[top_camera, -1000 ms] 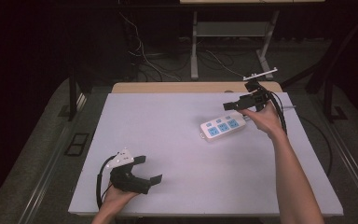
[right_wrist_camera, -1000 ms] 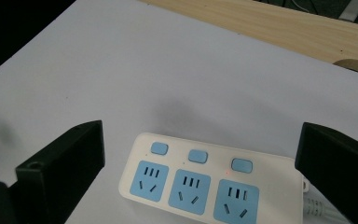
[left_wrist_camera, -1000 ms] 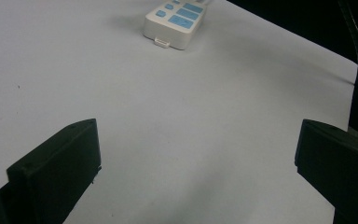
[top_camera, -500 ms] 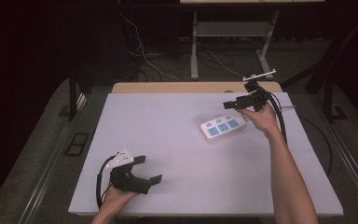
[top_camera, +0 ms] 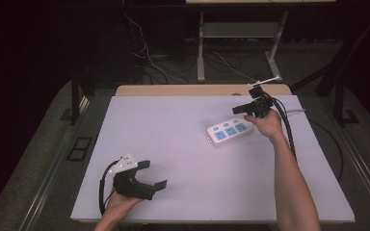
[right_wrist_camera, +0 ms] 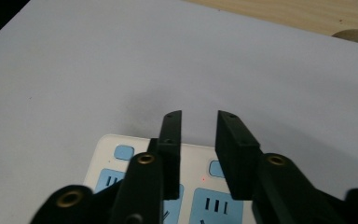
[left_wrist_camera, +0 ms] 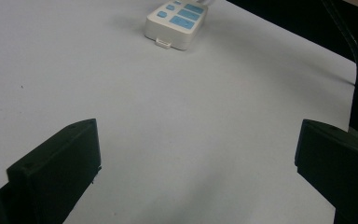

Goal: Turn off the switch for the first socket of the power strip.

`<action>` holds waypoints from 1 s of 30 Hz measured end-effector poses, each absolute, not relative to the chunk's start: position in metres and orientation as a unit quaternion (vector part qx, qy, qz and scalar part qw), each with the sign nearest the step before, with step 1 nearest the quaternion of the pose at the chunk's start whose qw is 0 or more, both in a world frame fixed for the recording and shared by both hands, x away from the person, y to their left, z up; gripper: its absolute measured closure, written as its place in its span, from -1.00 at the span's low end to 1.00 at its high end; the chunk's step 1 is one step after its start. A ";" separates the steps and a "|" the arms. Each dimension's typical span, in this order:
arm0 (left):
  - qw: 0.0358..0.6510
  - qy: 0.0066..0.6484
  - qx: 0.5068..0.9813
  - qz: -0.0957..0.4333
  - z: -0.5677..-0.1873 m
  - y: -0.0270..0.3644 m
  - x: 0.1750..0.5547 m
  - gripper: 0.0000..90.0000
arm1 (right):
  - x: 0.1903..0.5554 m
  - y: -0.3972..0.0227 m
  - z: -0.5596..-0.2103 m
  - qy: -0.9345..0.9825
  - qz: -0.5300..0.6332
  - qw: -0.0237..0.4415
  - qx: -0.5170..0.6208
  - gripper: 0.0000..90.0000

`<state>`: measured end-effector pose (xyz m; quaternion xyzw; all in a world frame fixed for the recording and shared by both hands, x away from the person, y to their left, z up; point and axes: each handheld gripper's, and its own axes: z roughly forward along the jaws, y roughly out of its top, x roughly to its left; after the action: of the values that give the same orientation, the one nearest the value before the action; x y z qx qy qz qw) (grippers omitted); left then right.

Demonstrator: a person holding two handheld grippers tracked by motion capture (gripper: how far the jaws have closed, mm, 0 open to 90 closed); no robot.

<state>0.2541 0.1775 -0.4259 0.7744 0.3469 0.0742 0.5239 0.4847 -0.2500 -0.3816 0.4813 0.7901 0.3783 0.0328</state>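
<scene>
A white power strip (top_camera: 228,131) with blue sockets lies on the white table cover (top_camera: 173,144), right of centre. It also shows far off in the left gripper view (left_wrist_camera: 177,18). My right gripper (top_camera: 241,109) hovers just over the strip's far right end. In the right gripper view its jaws (right_wrist_camera: 199,116) stand a narrow gap apart with nothing between them, and the strip (right_wrist_camera: 116,156) lies beneath. My left gripper (top_camera: 155,174) rests low near the front left of the table. Its jaws (left_wrist_camera: 196,135) are spread wide over bare cover.
A strip of bare wooden tabletop (top_camera: 197,90) shows along the far edge. A black cable (top_camera: 286,130) trails from the right gripper along the forearm. Loose cables (top_camera: 149,62) and a metal desk frame (top_camera: 201,48) stand on the dark floor behind the table.
</scene>
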 end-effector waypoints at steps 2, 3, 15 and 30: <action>0.524 0.347 0.774 0.074 -0.426 0.178 0.254 -1.00 | 0.486 -0.249 -0.385 0.791 0.377 0.030 0.482 0.81; 0.524 0.347 0.774 0.074 -0.426 0.177 0.254 -1.00 | 0.487 -0.249 -0.387 0.791 0.374 0.030 0.482 0.86; 0.524 0.344 0.775 0.074 -0.426 0.177 0.254 -1.00 | 0.491 -0.249 -0.409 0.797 0.340 0.022 0.499 0.99; 0.519 0.341 0.781 0.073 -0.427 0.175 0.255 -1.00 | 0.485 -0.249 -0.419 0.797 0.345 0.039 0.495 1.00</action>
<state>0.2551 0.1753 -0.4266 0.7805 0.3405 0.0732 0.5191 0.4849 -0.2491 -0.4191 0.4947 0.7969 0.3445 0.0394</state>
